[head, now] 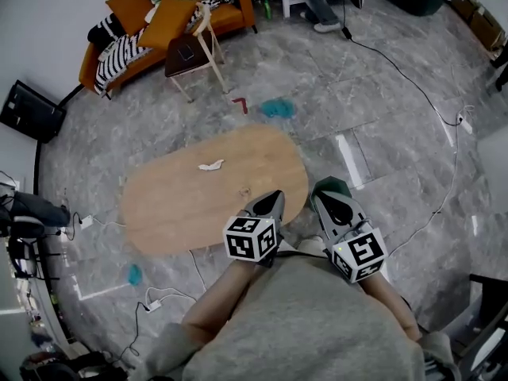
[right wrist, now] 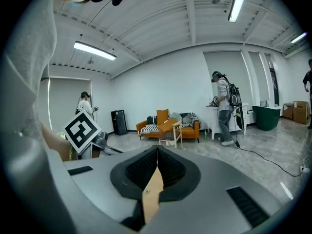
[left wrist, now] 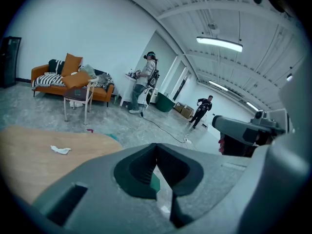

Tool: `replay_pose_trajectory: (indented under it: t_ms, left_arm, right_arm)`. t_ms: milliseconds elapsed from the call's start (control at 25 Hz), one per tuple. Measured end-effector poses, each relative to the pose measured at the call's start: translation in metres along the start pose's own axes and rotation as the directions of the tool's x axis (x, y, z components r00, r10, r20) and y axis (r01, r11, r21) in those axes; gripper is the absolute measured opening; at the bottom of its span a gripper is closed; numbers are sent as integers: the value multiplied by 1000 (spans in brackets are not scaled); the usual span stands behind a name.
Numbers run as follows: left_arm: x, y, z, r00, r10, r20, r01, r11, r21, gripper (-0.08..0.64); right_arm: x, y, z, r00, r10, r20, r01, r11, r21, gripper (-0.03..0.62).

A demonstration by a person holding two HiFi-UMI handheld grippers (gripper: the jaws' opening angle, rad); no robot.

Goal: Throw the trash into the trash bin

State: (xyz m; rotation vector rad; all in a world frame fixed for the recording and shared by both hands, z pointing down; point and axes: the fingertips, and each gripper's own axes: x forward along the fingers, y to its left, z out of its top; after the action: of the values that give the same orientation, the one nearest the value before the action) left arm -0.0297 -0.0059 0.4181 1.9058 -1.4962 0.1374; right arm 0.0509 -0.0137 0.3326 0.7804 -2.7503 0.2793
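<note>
What was hidden under the right claw (head: 321,194): a dark green thing (head: 337,183), mostly covered and not made out.
Left claw (head: 277,197): pressed together, nothing pinched.
Right claw: pressed together, nothing pinched.
Trash (head: 211,165): was laid on the table (head: 175,213), well apart from both claws, left of them.

Oval wooden surface (head: 175,205) is mostly open, with only a crumpled tissue (head: 211,165) near its far edge. The floor beyond is passable up to the wooden chair (head: 194,54) and orange sofa (head: 230,18). A black cable (head: 413,86) crosses the floor at right.
</note>
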Motion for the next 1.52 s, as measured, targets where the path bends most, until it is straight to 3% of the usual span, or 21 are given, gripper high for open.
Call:
replay_pose_trajectory:
  t_ms: [720, 1520]
  left_arm:
    - [-50, 107, 24, 996, 80, 28, -78, 995, -59, 9]
    - [-72, 225, 34, 992, 129, -10, -129, 988, -82, 11]
  right_arm:
    - [71, 66, 11, 999, 29, -38, -29, 1000, 1, 9]
    - [155, 128, 14, 996, 40, -85, -40, 999, 6, 9]
